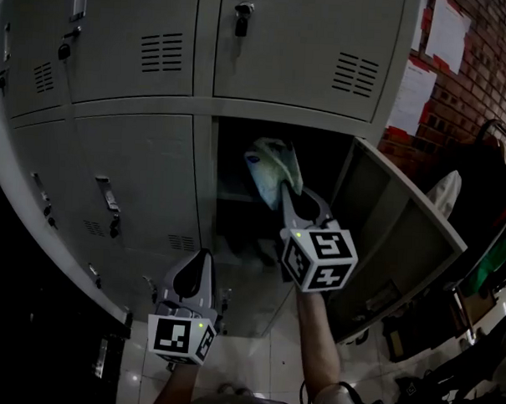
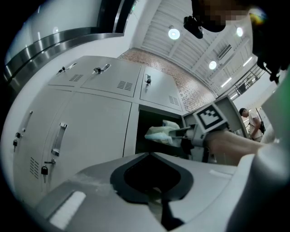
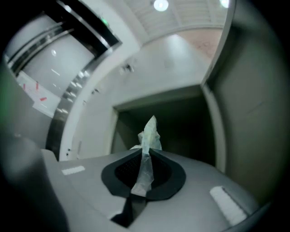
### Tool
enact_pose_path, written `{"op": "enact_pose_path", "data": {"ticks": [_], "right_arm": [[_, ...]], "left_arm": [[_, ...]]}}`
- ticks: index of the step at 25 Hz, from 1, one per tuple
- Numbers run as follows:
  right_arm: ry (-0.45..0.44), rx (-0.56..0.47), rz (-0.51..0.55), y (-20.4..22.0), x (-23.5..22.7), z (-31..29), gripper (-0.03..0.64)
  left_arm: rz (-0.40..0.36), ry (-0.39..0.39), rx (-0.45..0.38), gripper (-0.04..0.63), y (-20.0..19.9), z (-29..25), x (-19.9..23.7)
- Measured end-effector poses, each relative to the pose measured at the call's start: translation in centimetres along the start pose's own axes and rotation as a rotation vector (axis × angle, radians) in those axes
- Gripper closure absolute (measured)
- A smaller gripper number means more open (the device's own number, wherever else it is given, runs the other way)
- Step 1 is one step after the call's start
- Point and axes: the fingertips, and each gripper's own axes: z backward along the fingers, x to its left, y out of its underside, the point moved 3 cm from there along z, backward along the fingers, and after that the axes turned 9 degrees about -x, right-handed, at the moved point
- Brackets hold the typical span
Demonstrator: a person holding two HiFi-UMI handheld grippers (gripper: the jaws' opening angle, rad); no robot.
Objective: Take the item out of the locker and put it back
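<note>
Grey lockers [image 1: 137, 175] on tiled floor [image 1: 245, 372]; brick wall [image 1: 485, 73] at right with posted sheets [image 1: 449, 30], print too small to read. Right claw [image 1: 284, 192] clamped on plastic bag [image 1: 273, 166] at open compartment [image 1: 235, 221] mouth. Left claw [image 1: 202, 257] closed, empty.

Bag [image 1: 273, 168] apparently inside locker [image 1: 202, 186].

1. The head view looks steeply down from above onto the lockers [image 1: 142, 66], the left gripper [image 1: 204, 255] and the right gripper [image 1: 287, 190].
2. The left gripper view sits low and farther back, facing up at the locker fronts and ceiling [image 2: 190, 45].
3. The right gripper view sits close, facing into the open compartment [image 3: 181, 122].
4. All three share that compartment and the plastic bag [image 3: 147, 145].
</note>
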Motion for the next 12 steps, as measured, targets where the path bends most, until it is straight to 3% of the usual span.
{"op": "enact_pose_path", "data": {"ticks": [3,5,12], "right_arm": [[-0.041,-0.141,-0.019,-2.0,2.8,6.9,0.604],[-0.046,-0.182,-0.06,-1.7,4.0,11.3,0.604],[0.059,-0.149,-0.192,2.8,4.0,19.4,0.604]], "left_arm": [[-0.081,0.01,-0.009,0.591,-1.3,1.0,-0.6],[-0.092,0.006,-0.017,0.591,-1.8,2.0,-0.9],[-0.064,0.02,-0.01,0.591,-1.6,3.9,-2.6]]}}
